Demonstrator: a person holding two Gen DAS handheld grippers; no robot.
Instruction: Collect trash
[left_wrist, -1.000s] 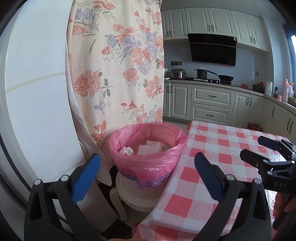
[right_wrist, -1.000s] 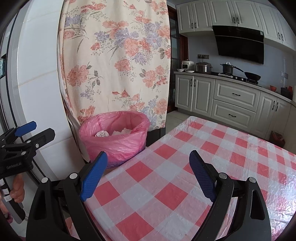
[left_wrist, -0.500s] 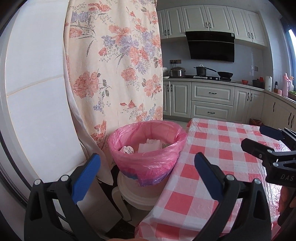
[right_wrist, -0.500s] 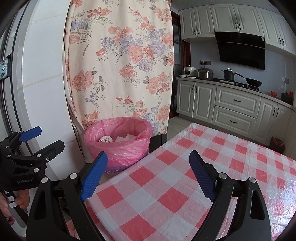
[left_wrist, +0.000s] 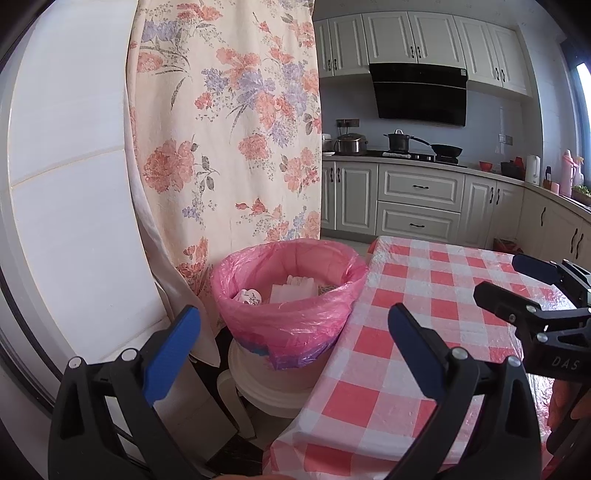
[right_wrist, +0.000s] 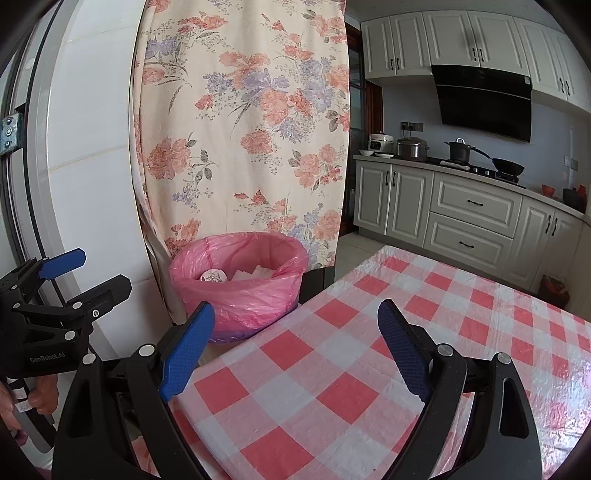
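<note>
A white bin lined with a pink bag (left_wrist: 284, 314) (right_wrist: 240, 284) stands on a white stool beside the table's far-left corner. White paper scraps (left_wrist: 291, 290) and a small round lid (left_wrist: 248, 296) lie inside it. My left gripper (left_wrist: 293, 345) hovers open before the bin, nothing between its blue pads. My right gripper (right_wrist: 295, 345) is open over the red-and-white checked tablecloth (right_wrist: 351, 369), also empty. Each gripper shows at the edge of the other's view, as the right gripper (left_wrist: 535, 291) and the left gripper (right_wrist: 70, 284).
A floral curtain (left_wrist: 229, 129) hangs right behind the bin against a white wall. Kitchen cabinets and a stove with pots (left_wrist: 417, 147) run along the back. A hand (right_wrist: 40, 395) holds the left gripper's handle.
Both grippers have drawn back and lifted slightly from the bin, which now looks smaller and lower in each view. Both stayed open and empty.
</note>
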